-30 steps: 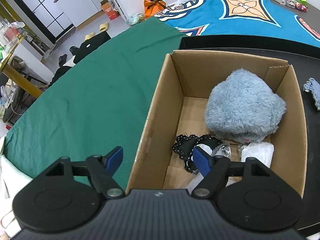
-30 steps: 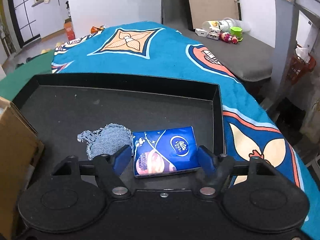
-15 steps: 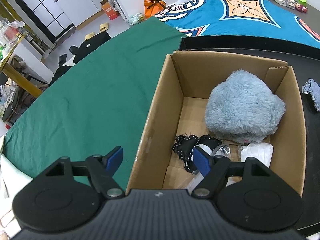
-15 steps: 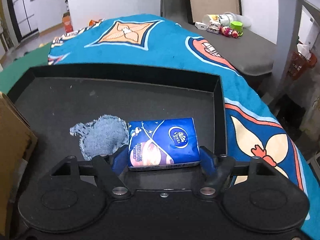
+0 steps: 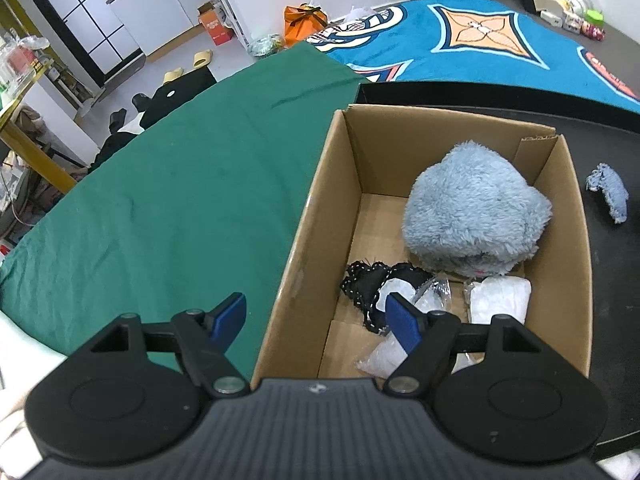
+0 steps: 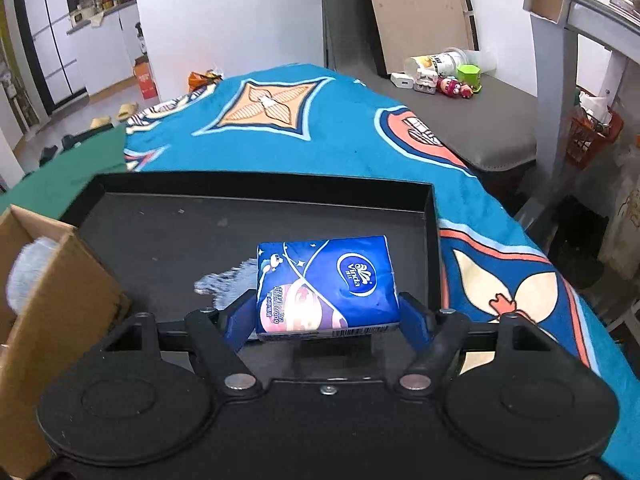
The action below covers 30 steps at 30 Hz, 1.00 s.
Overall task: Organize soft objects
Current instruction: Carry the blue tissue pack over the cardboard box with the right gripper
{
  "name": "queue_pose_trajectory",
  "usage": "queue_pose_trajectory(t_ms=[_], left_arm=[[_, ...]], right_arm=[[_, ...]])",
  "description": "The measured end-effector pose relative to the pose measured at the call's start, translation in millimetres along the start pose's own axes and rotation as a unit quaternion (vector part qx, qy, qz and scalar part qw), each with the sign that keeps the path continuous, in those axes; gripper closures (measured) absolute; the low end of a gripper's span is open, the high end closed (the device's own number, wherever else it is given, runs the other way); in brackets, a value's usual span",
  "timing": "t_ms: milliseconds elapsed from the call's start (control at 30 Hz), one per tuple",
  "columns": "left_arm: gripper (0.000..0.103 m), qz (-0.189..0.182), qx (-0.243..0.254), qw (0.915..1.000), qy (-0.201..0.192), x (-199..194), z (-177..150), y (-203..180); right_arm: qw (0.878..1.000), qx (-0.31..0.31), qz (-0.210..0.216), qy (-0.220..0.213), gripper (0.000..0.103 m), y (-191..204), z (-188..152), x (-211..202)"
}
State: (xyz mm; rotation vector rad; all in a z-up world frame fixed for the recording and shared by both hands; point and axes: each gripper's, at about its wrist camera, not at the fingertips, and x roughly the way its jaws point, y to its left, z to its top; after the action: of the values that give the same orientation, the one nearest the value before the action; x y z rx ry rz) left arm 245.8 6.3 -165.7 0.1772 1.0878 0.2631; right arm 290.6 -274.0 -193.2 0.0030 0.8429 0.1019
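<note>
The right gripper [image 6: 328,314] has squeezed the blue tissue pack [image 6: 326,282] and lifted it off the black tray [image 6: 264,188], so it can go into the box [image 5: 444,128] at 9 o'clock. Only the left view shows inside (fluffy toy [image 5: 474,208] at 1 o'clock). The left gripper [image 5: 316,316] is wide apart, holding nothing.

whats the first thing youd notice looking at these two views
The blue tissue pack stands out, clamped between the right gripper fingers above the black tray. Next is the fluffy grey-blue plush filling the far right of the cardboard box, with the left gripper open at the box's near left wall.
</note>
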Motion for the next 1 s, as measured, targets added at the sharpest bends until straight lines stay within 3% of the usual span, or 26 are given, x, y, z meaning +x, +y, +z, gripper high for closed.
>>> queue_pose_trajectory(t_ms=[433,1000], left_arm=[[0.028,-0.032,-0.021,0.9991,-0.016,-15,-12,19],[0.038,-0.088,-0.059,0.9937,-0.036,-19,-28,51]], right_arm=[[0.996,-0.044,0.08,-0.006,0.032,63,0,-40],[0.992,-0.079,0.097,-0.03,0.031,123,11,-84]])
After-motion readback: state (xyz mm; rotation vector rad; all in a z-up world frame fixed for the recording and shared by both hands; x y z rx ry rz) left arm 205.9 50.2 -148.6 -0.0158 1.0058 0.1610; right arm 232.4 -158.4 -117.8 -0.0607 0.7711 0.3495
